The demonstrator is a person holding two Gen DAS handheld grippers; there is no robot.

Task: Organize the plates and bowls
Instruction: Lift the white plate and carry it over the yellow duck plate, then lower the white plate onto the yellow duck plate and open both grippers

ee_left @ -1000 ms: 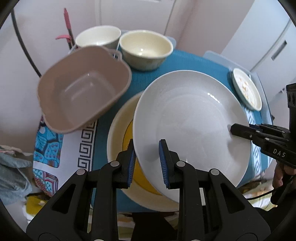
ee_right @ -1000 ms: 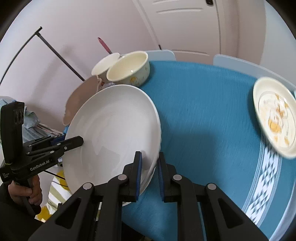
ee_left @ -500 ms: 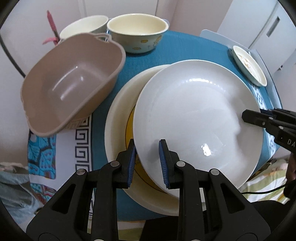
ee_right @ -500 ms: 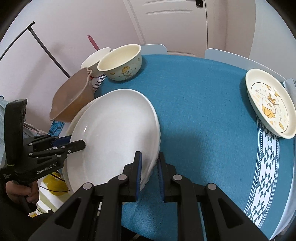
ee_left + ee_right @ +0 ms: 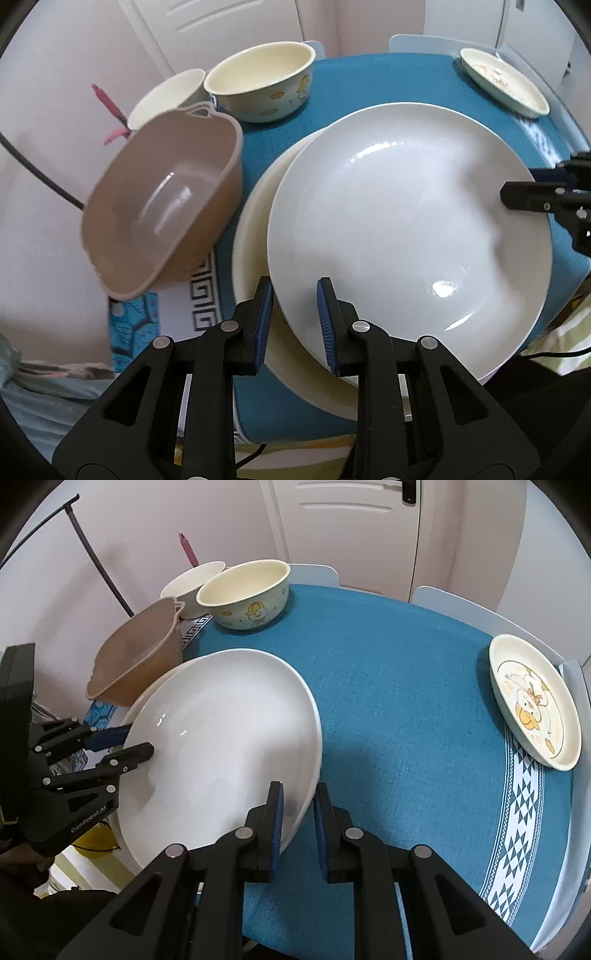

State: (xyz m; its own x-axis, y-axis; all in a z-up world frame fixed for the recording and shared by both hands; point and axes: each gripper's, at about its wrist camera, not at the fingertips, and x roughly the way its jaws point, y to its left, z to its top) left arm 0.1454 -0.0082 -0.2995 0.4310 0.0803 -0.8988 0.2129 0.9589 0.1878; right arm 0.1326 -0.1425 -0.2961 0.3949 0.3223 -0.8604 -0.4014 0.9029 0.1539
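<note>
**Worktop under a blue cloth**

The worktop [image 5: 406, 709] is covered by a teal-blue cloth [image 5: 369, 81] with a white band of blue triangles along one edge and a white key-pattern border at the other. On the cloth stands a cream bowl [image 5: 245, 594] with a duck print, and just behind it a white bowl [image 5: 192, 583]. A brown tub [image 5: 166, 206] sits tilted at the patterned edge, near the two bowls. A cream plate [image 5: 255, 236] lies flat on the cloth close to the tub, mostly covered. Well apart, at the triangle band, lies a small duck plate [image 5: 532, 701].
</note>
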